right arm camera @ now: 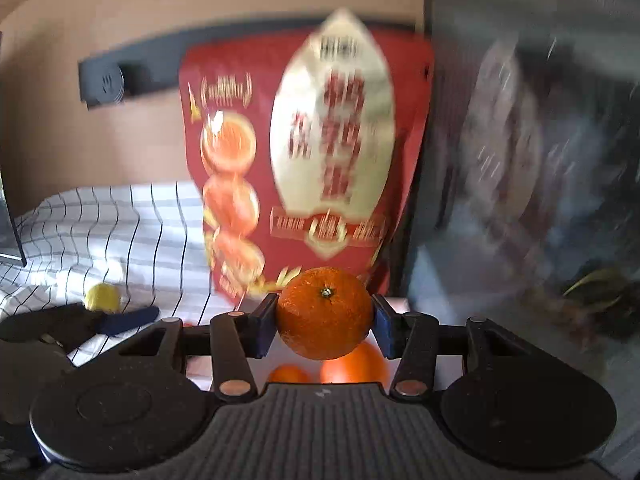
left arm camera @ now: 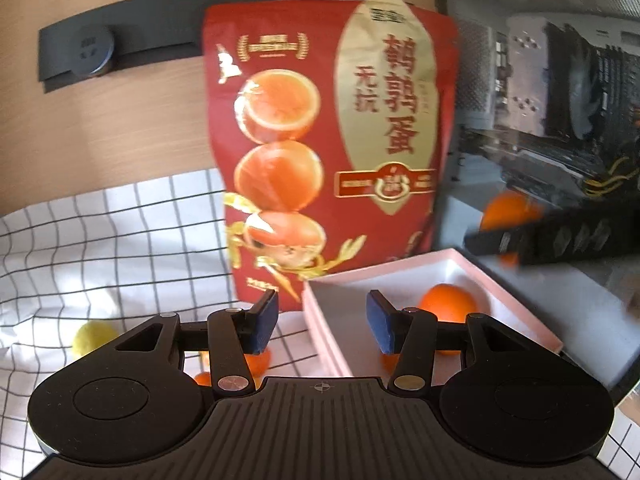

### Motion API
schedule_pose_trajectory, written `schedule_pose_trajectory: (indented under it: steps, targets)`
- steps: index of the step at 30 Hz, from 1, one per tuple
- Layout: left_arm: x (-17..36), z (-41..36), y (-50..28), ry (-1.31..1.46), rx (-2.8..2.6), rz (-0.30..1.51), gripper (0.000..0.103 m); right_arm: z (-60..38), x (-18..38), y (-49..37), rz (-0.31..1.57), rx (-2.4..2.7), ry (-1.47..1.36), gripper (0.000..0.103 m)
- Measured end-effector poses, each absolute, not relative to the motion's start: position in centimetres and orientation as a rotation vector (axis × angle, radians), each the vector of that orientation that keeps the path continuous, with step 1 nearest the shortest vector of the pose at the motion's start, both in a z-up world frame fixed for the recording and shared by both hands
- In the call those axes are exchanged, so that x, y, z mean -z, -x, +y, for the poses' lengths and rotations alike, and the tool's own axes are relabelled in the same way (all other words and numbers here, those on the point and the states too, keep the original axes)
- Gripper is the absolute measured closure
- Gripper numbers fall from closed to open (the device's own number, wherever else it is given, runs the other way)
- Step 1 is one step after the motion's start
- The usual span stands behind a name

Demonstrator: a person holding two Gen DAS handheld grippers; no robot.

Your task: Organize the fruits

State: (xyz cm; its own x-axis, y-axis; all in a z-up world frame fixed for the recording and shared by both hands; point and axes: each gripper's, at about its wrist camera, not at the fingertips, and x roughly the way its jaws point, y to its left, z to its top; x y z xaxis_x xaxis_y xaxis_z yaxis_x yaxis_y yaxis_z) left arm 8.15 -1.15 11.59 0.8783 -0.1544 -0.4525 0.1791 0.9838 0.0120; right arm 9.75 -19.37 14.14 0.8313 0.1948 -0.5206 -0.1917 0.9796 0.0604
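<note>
My right gripper (right arm camera: 325, 320) is shut on an orange (right arm camera: 324, 312), its stem facing the camera, held in the air. Two more oranges (right arm camera: 354, 364) lie below it. In the left wrist view that held orange (left arm camera: 506, 210) shows behind a right gripper finger (left arm camera: 560, 236), above the far side of a pink box (left arm camera: 532, 332) with a white inside. One orange (left arm camera: 448, 304) lies in that box. My left gripper (left arm camera: 322, 322) is open and holds nothing, over the box's near left corner. A yellow lemon (left arm camera: 94, 338) and small oranges (left arm camera: 256, 362) lie on the checked cloth.
A tall red snack bag (left arm camera: 320, 140) stands upright just behind the box. A glass-sided computer case (left arm camera: 540, 80) walls off the right. White cloth with a black grid (left arm camera: 100, 248) covers the table on the left. A dark strip with a round socket (left arm camera: 94, 50) runs along the wall.
</note>
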Motion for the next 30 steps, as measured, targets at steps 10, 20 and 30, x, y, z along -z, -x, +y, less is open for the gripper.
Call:
schedule_pose_trajectory:
  steps: [10, 20, 30]
  targets:
    - [-11.1, 2.3, -8.4, 0.009, 0.14, 0.493, 0.049, -16.3, -7.3, -14.5, 0.762, -0.227, -0.043, 0.054]
    - [-7.9, 8.1, -8.9, 0.202, 0.085, 0.554, 0.049, -14.6, -9.8, -11.1, 0.624, -0.233, 0.043, 0.04]
    - [-3.4, 14.5, -6.5, 0.389, 0.029, 0.47, 0.05, -11.4, -9.6, -9.8, 0.692, -0.438, 0.029, 0.037]
